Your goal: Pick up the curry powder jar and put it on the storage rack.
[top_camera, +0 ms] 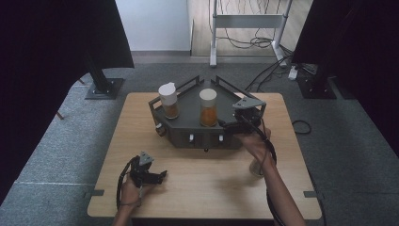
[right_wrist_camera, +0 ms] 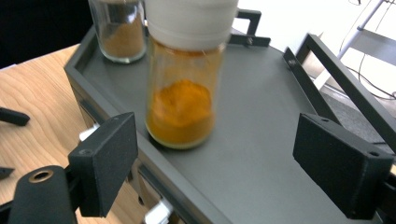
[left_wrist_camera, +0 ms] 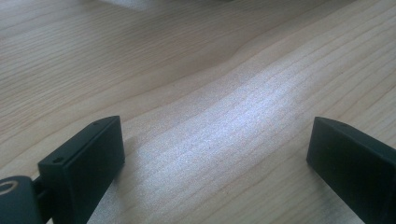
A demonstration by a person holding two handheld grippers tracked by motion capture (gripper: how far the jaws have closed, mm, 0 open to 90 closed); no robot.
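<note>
No legible text anywhere.

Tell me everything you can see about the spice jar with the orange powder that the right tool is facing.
The orange-powder jar is clear glass with a wide white cap, roughly a third full of bright orange powder. It stands upright on the dark grey tray, near the tray's front edge, to the right of a second jar holding browner powder. The right tool faces it with jaws open and apart from the glass. Only the tray touches it. The cap's top is cut off in the right gripper view.
</note>
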